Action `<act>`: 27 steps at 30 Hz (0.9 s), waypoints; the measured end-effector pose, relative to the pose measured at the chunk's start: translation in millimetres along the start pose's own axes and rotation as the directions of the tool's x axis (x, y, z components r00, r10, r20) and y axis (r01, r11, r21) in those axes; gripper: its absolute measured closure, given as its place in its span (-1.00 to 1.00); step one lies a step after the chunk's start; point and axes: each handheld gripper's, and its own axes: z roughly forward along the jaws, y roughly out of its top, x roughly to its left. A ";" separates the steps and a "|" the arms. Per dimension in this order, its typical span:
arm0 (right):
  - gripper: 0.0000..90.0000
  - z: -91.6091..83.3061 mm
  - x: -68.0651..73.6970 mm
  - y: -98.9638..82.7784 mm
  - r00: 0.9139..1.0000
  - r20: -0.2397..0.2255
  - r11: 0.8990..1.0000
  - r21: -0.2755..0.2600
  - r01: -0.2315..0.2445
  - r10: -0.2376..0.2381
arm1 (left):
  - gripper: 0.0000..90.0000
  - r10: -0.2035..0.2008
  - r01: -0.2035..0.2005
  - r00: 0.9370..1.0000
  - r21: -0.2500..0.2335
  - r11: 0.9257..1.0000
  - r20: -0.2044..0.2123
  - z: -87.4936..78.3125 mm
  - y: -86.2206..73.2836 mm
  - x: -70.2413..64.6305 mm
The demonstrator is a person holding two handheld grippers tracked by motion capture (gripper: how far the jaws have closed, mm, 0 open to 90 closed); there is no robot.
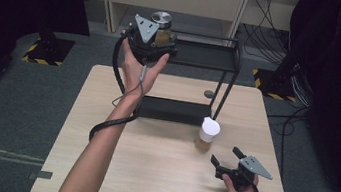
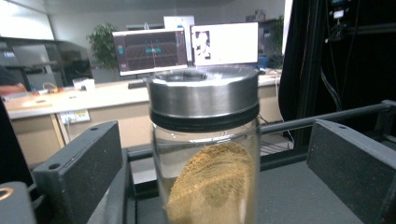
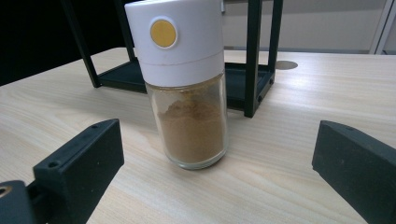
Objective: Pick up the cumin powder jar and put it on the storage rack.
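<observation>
The right gripper (image 1: 226,160) held its fingers wide, just short of the white-capped jar (image 1: 209,130) on the counter (image 1: 147,173). Beyond that jar, apparently on the rack's (image 1: 204,55) upper shelf, the steel-lidded jar (image 2: 205,154) stood between the left gripper's (image 1: 158,43) spread fingers.

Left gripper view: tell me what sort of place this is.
Probably an office-like lab. Behind the steel-lidded jar stand two lit monitors on a long desk, with a potted plant nearby.

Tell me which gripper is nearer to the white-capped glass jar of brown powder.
Right. The right gripper is on the table just beside the white-capped glass jar, jaws open toward it; the left gripper is up at the shelf.
</observation>
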 end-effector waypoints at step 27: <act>-0.95 0.4 1.8 0.5 1.000 0.005 1.000 0.003 0.007 -0.007 | -0.99 -0.010 0.014 0.998 -0.064 0.998 0.066 -52.4 -42.0 14.1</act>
